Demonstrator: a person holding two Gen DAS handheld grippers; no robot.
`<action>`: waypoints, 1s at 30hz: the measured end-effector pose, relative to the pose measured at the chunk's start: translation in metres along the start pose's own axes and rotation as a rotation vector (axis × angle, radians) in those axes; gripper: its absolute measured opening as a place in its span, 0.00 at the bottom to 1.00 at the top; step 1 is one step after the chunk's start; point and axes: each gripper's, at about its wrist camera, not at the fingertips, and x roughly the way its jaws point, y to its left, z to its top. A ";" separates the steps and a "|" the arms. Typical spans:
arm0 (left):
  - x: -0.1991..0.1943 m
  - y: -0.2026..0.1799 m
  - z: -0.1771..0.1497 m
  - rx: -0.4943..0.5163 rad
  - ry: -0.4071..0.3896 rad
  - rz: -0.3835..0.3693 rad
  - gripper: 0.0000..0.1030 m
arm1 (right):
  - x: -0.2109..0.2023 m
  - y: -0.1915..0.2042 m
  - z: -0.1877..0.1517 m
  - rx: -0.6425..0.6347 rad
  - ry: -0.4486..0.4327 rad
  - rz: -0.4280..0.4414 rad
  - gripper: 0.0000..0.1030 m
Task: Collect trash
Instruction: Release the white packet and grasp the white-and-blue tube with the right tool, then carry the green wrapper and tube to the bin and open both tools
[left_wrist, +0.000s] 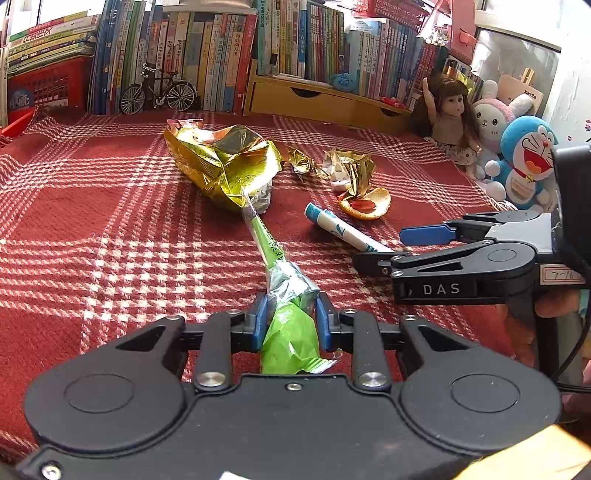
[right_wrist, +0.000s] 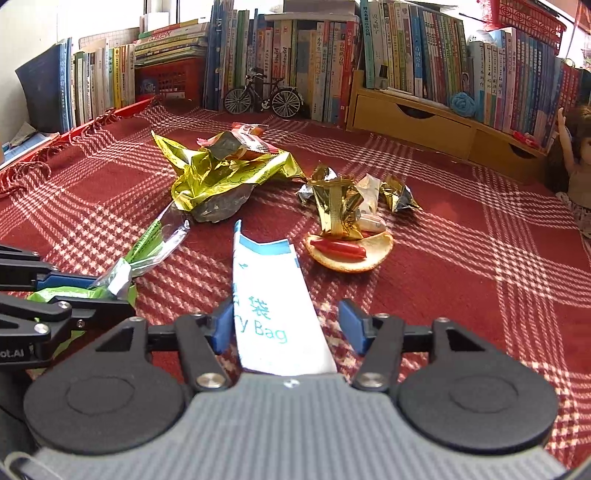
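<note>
Our left tool (left_wrist: 291, 321) pinches the green wrapper (left_wrist: 290, 332); our right tool (right_wrist: 290, 326) gapes around the white paper bag (right_wrist: 275, 306), one pad clear, on the plaid bench (right_wrist: 480, 258).

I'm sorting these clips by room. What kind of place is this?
Probably a child's study or bedroom at home: packed rows of books behind a red plaid cloth, with a doll and plush toys in the corner.
</note>
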 end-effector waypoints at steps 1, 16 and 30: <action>-0.001 0.000 0.000 0.001 -0.002 0.001 0.25 | 0.004 0.000 0.001 -0.004 0.010 0.001 0.78; -0.008 -0.001 0.001 -0.010 -0.018 0.025 0.24 | -0.003 0.001 -0.006 0.033 -0.004 -0.001 0.36; -0.031 -0.002 -0.003 -0.027 -0.029 0.056 0.24 | -0.048 0.011 -0.014 0.071 -0.027 0.026 0.30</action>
